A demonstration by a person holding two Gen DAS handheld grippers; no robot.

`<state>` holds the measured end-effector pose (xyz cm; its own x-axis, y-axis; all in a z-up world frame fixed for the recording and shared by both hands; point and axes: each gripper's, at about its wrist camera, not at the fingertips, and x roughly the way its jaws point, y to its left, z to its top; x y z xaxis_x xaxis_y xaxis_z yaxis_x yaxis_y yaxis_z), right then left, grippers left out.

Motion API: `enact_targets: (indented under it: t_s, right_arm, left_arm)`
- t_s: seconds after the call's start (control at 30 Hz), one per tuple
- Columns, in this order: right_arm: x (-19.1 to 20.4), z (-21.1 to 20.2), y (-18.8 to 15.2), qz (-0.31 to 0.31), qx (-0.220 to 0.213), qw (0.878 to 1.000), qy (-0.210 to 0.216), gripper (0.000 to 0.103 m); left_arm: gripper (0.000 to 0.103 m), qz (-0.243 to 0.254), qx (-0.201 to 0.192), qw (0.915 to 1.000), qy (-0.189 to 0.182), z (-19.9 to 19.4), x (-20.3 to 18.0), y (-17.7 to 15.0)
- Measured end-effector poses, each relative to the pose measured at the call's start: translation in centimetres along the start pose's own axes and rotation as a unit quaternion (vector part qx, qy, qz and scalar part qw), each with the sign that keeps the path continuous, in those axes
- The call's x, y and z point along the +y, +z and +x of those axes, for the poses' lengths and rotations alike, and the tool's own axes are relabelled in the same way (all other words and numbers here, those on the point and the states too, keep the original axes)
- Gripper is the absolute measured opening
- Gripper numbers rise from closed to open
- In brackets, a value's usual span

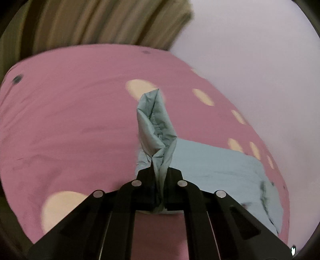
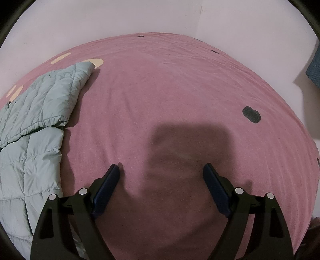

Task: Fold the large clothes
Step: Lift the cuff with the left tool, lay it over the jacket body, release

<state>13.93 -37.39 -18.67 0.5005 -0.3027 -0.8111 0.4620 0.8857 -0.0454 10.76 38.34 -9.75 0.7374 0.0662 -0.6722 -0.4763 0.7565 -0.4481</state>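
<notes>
While the left tool [image 1: 160,170] pinches a corner of the pale green quilted jacket [image 2: 40,120] lying on the pink bed [image 2: 170,90], the right tool [image 2: 161,172], beside the jacket, gapes empty; the lift probably wants a slow, even carry across.

A bedroom in a home. A wide bed [image 2: 180,100] fills both views, covered by a pink cotton sheet printed with cream ovals and dark grey spots. Plain pale walls [image 2: 140,18] meet in a corner just beyond the bed's far edge. Olive-brown pleated curtains [image 1: 96,22] hang behind the bed's far left corner in the left wrist view. A pale green quilted puffer jacket [image 2: 34,124] lies along the bed's left edge, a household garment that fits a domestic setting.
</notes>
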Motion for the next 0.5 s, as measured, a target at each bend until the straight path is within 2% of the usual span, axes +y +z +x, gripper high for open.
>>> enact_targets:
  t_s: [0.1,0.23,0.5]
  right_arm:
    - [-0.1,0.0,0.0,0.002,0.0,1.0,0.002,0.084]
    - [-0.3,0.1,0.0,0.005,0.0,1.0,0.006,0.084]
    - [-0.5,0.1,-0.1,0.012,0.001,1.0,0.016,0.085]
  left_arm:
    - [0.005,0.042,0.003,0.9987,-0.03,0.1,-5.6,-0.3]
    - [0.005,0.097,0.028,0.9923,-0.072,1.2,-13.8,-2.0]
    - [0.005,0.188,0.09,0.9681,-0.14,5.0,-29.0,-7.5]
